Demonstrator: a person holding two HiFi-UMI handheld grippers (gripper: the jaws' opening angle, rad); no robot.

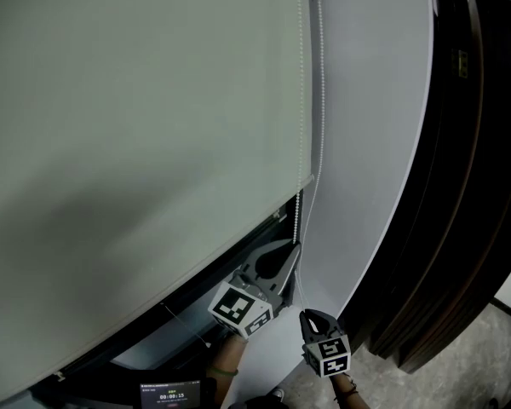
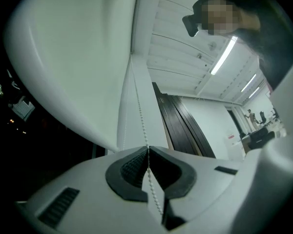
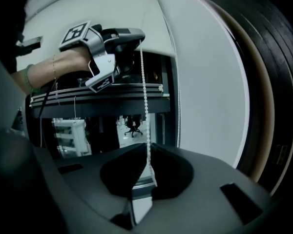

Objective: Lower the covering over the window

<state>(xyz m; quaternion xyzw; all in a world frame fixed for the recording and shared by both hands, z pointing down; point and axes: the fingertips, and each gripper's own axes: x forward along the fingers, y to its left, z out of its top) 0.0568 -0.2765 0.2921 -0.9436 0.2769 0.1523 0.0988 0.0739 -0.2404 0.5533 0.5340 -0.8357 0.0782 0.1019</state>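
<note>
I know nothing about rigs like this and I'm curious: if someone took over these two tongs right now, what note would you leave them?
Left tongs: shut on the bead chain, up near the roller blind's bottom edge.
Right tongs: shut on the same strand, lower down.
Roller blind: covers most of the window; a dark strip under its bottom edge is uncovered.
Done: blind partly down, both tongs gripping the chain.
Left: probably work the chain hand over hand until that strip is covered.
</note>
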